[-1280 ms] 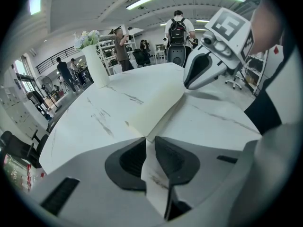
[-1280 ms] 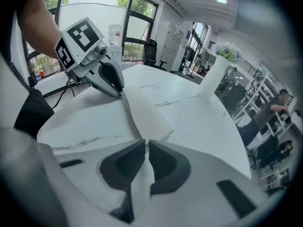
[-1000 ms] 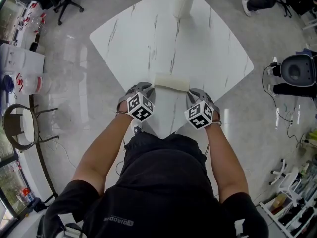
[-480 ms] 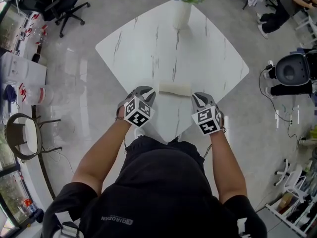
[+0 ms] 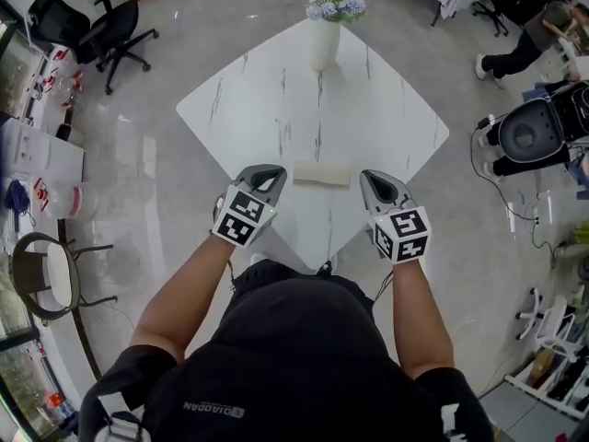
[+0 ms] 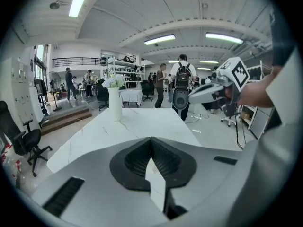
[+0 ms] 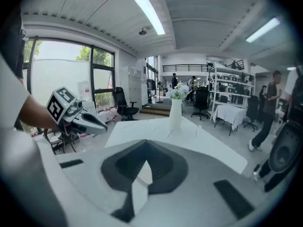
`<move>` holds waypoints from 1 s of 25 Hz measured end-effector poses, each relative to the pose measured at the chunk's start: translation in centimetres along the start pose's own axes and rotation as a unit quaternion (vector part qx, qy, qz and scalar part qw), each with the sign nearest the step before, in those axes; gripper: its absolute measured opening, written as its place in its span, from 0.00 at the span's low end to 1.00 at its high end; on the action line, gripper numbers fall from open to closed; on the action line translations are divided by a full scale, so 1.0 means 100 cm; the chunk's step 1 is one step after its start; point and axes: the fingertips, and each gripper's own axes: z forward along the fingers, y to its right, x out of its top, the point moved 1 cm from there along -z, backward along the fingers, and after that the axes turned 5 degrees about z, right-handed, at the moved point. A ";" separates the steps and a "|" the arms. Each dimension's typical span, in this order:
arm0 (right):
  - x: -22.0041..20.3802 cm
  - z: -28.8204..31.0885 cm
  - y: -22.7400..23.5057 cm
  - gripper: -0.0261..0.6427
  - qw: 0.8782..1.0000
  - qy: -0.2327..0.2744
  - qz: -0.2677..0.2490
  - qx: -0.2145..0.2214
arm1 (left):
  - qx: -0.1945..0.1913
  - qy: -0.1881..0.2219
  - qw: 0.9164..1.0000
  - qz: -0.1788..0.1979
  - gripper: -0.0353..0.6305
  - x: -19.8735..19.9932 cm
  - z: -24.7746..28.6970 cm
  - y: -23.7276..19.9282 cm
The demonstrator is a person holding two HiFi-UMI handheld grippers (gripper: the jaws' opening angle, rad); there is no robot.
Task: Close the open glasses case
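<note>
The glasses case [image 5: 321, 175] lay flat on the white marble table [image 5: 276, 90], near the corner closest to the person. It was a low cream oblong, and from above it looked closed. Nothing was touching it.

A second before, both tools had been drawn in tight at its two short ends. Now they had come away from it. The left gripper [image 5: 267, 173] hung just off the case's left end, and the right gripper [image 5: 375, 179] stood a little further off its right end. The gap between the two tools had widened, while the case itself had not shifted on the table.

Each gripper's jaws were pressed together at the tips with nothing between them. The left gripper view showed its jaws [image 6: 151, 141] meeting in a point over bare tabletop, and the right gripper view showed the same [image 7: 144, 146]. Each view also caught the other tool held out in the air beside it — the right gripper [image 6: 213, 91] in one, the left gripper [image 7: 90, 122] in the other.

At the table's far corner stood a white vase [image 5: 324, 44] of pale flowers [image 5: 337, 0], fully in sight now where earlier only its lower part had shown. A black office chair [image 5: 92, 26] sat well apart on the grey floor to the left.
</note>
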 end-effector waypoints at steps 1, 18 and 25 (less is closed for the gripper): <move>0.006 -0.005 -0.001 0.04 1.000 0.010 0.010 0.004 | 0.000 0.012 1.000 -0.006 0.06 0.009 -0.005 -0.001; 0.058 -0.069 -0.009 0.04 0.987 0.120 0.103 0.036 | 0.023 0.102 0.994 -0.042 0.06 0.082 -0.069 0.000; 0.051 -0.075 -0.007 0.04 0.988 0.117 0.097 0.027 | 0.031 0.111 0.993 -0.037 0.06 0.090 -0.078 0.001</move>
